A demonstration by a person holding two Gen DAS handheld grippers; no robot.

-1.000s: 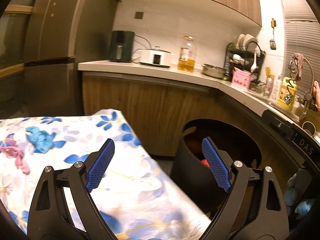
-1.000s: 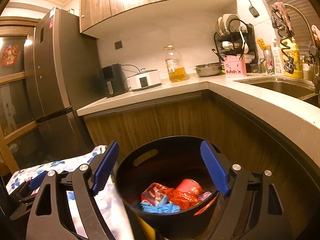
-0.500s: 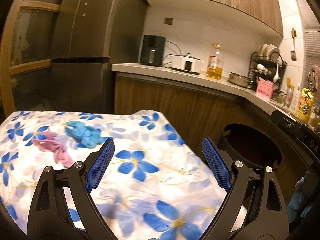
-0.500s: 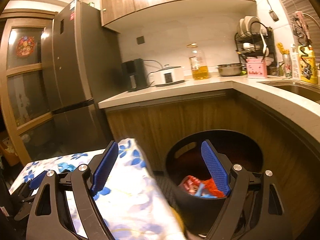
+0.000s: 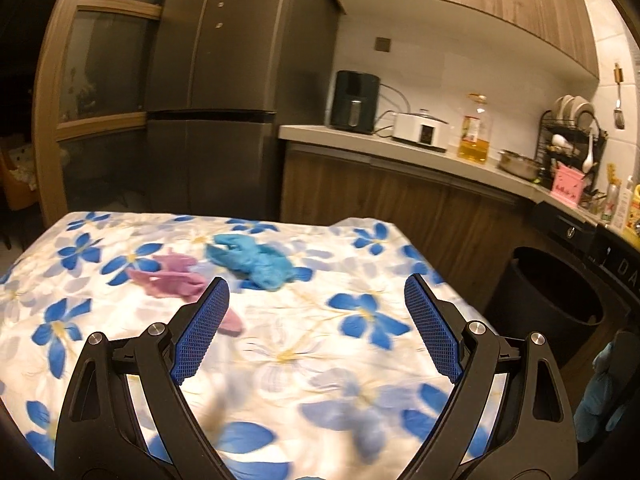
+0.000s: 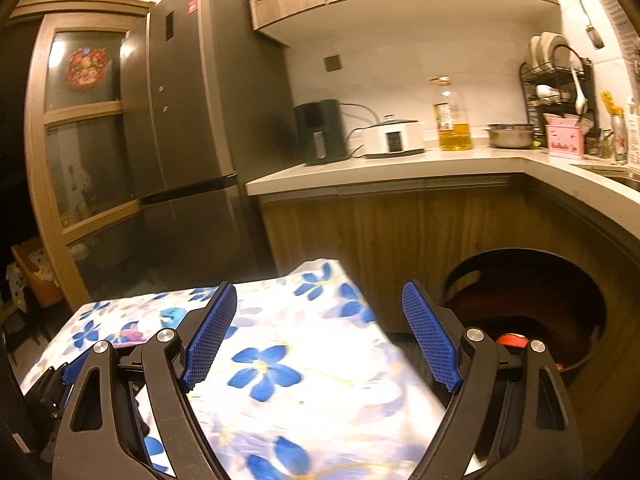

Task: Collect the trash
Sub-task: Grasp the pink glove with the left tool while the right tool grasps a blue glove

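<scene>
Kitchen interior under warm light, with a tall dark refrigerator [image 5: 216,92] at left, wood-fronted cabinets, and a pale countertop [image 6: 384,168] carrying an air fryer, a white cooker, an oil bottle and a dish rack. Foreground: desk covered by a white cloth with blue flowers [image 5: 280,344]. Two pieces of trash lie on the cloth toward its far left part, close together: a crumpled blue glove [image 5: 256,260] and, just left of it, a crumpled pink glove [image 5: 172,280], which is partly hidden behind the left tool's finger. Both appear thin, limp and very light; they should deform freely under a pinch and offer no firm edge, so a raised fold near the middle of each bundle is probably the best place to take hold, with the pads pressed down lightly to avoid catching the cloth. Left tool [image 5: 316,330] stands wide with nothing between its jaws, hanging above the cloth short of the gloves. Right tool [image 6: 320,336] likewise stands wide and carries nothing, over the desk's right edge. Black bin [image 6: 576,280], on the floor beside the desk below the countertop, already contains red items.
</scene>
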